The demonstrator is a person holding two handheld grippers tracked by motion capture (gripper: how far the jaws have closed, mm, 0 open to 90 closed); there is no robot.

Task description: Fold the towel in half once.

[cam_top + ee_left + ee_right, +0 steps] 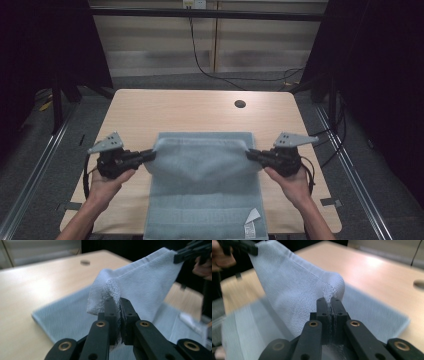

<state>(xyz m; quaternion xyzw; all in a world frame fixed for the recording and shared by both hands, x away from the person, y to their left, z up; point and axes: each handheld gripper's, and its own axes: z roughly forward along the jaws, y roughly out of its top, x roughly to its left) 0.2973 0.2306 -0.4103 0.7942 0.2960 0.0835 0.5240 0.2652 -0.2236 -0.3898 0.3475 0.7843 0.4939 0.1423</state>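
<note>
**Towel fold under way: both corners lifted, not yet laid down**

Nearest the person, the near end of the pale blue towel [205, 210] lies flat and hangs at the table's [150, 110] front edge, its white care label [251, 222] turned up at the towel's near right corner. Above the towel's middle, the left gripper [145, 156] and the right gripper [250, 154] each have their jaws clamped on one corner of the towel, holding that edge raised and stretched between them, the cloth sagging under it. Beyond the towel, the bare tabletop carries a cable hole [240, 104]. As I judge it, the grasp and lift are done; carrying the raised edge across, laying it down and letting go remain.
</note>
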